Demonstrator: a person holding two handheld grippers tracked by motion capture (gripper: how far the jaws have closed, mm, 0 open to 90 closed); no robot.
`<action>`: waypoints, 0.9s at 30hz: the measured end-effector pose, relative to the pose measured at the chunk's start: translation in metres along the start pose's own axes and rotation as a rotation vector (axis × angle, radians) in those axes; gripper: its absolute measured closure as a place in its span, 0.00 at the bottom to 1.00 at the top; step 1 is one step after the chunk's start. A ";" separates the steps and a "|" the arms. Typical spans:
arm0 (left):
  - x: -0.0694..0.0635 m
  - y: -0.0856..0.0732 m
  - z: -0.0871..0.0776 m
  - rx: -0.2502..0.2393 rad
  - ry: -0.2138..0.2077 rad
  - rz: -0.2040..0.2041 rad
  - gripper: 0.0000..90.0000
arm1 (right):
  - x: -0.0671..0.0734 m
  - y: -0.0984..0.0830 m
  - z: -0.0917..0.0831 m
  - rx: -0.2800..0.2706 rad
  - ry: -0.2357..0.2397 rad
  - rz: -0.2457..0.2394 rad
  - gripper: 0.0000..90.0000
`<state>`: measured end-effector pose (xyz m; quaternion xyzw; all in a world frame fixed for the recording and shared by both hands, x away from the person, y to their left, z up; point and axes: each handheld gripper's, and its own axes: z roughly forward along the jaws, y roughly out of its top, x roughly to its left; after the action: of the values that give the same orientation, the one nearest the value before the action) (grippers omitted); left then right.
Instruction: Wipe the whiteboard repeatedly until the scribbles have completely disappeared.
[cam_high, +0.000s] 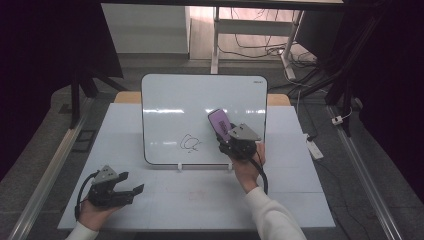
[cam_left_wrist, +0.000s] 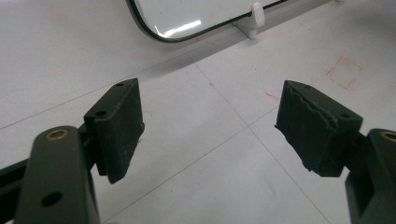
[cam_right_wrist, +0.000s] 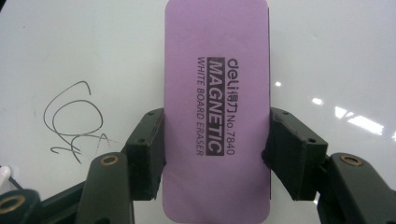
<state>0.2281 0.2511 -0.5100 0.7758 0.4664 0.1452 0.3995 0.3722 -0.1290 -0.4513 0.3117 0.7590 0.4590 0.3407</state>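
Right gripper, high view: clamped on a purple eraser, held up against the whiteboard, just right of a black scribble. Whiteboard stands propped on the white table. Left gripper hangs low over the table's near left part, well apart from the board, jaws spread, nothing between them.

Left gripper view: both pads wide apart over bare tabletop; board's lower corner and one white foot ahead.

Right gripper view: pads press both long edges of the eraser, printed "MAGNETIC WHITE BOARD ERASER". Scribble lies to its left on the board.
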 end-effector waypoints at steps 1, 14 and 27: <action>0.000 0.000 0.000 0.001 0.000 -0.002 0.26 | 0.002 0.000 0.000 0.004 -0.001 -0.008 0.45; 0.000 0.000 0.000 -0.001 -0.005 -0.004 0.26 | 0.100 -0.002 0.040 0.038 0.241 -0.131 0.45; 0.001 0.000 -0.001 -0.003 -0.005 -0.001 0.26 | 0.078 0.039 0.054 -0.019 0.198 -0.080 0.45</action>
<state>0.2277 0.2520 -0.5095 0.7752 0.4657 0.1438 0.4020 0.3773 -0.0269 -0.4530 0.2309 0.7963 0.4808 0.2853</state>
